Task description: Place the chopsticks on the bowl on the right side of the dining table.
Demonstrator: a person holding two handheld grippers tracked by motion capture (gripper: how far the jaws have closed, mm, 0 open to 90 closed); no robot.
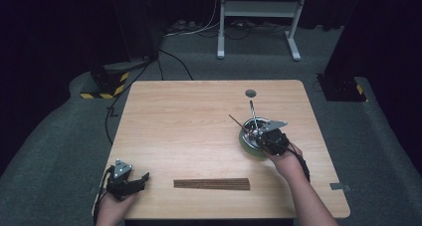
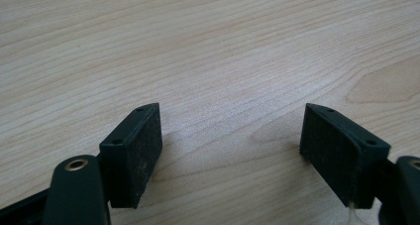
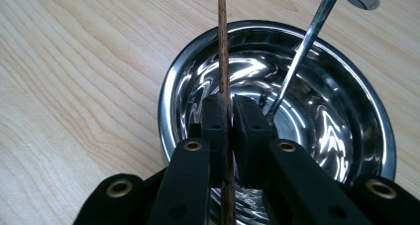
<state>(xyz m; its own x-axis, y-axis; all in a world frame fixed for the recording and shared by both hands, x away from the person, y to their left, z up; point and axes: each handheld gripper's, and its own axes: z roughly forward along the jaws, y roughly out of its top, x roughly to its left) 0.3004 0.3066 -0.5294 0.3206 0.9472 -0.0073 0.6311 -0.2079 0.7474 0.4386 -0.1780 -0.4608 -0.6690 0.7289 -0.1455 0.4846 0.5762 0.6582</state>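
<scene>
Resting at the near left corner, left gripper (image 1: 130, 182), jaws spread wide over bare table (image 2: 208, 51), gripping nothing. Just right of it, near edge, a neat row of dark wooden chopsticks (image 1: 212, 184) lying flat, untouched for now. Farther right, right gripper (image 3: 228, 118) clamped tight on one thin chopstick (image 3: 222, 46), held over the steel bowl (image 1: 247, 141), tip poking out past the far rim. Inside the bowl: a metal utensil (image 3: 301, 51) leaning on the far right rim, handle sticking out; otherwise shiny and bare. Risky bit, probably: letting go with the stick tilted, tipping out over the rim, or knocking that utensil and sliding the bowl.
</scene>
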